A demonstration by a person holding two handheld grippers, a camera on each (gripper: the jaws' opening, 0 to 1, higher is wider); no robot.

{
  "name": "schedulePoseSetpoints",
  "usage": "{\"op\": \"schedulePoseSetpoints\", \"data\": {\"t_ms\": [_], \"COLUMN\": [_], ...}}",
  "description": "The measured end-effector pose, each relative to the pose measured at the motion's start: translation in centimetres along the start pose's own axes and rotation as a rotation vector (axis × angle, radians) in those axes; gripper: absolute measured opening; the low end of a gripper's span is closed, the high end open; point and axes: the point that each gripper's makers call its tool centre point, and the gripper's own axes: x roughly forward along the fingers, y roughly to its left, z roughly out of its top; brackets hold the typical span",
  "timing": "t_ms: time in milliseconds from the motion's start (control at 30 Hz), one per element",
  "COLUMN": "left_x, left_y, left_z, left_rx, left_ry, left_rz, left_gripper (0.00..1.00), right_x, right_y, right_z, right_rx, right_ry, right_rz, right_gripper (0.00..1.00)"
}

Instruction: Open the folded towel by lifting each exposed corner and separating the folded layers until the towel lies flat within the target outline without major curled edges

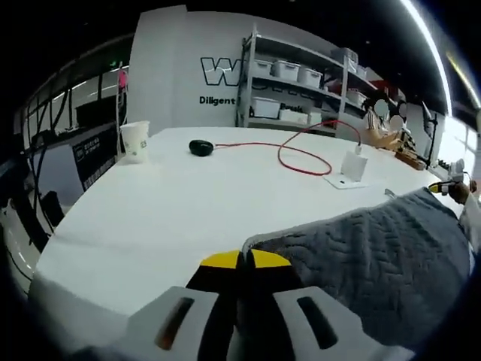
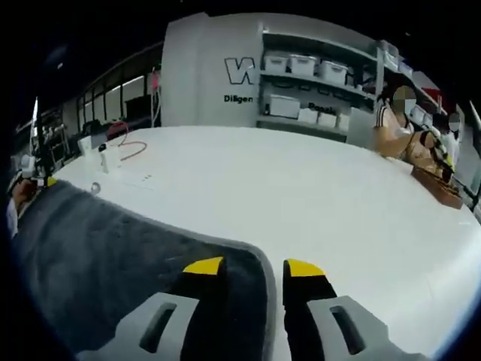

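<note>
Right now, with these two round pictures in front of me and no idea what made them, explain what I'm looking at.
There is no robot here. A person holds a hand tool with two jaws in each hand, and a small fisheye camera rides on each tool, looking forward along its yellow-tipped jaws.

In the left gripper view, the left gripper has its jaws pressed together at the edge of a grey quilted towel on a white table. Whether cloth is pinched between them is hard to say.

In the right gripper view, the right gripper has its jaws apart, with the towel's corner lying between them.

Further back on the table are a paper cup, a black mouse, a red cable and a white charger. Shelves with bins stand behind.
</note>
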Motion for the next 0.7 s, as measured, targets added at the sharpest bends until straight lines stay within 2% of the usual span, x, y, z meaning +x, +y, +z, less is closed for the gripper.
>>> {"op": "schedulePoseSetpoints", "data": {"t_ms": [233,400,533,700], "left_x": [0.0,0.0,0.0,-0.1], "left_y": [0.0,0.0,-0.1,-0.2], "left_z": [-0.3,-0.3,-0.3,-0.3], "left_rx": [-0.002,-0.007,-0.007,-0.001], "left_ry": [0.004,0.003,0.004,0.005], "left_rz": [0.006,0.007,0.007,0.009], "left_gripper": [0.02,0.02,0.02,0.02], "right_x": [0.4,0.8,0.8,1.1], "right_y": [-1.0,-1.3,-1.3,-1.0], "right_z": [-0.6,-1.1,-1.2,-1.0], "right_rx": [0.049,0.074,0.074,0.096], "right_ry": [-0.024,-0.027,-0.027,-0.041], "right_rz": [-0.007,0.005,0.005,0.028], "right_gripper": [0.14,0.1,0.03,0.0]}}
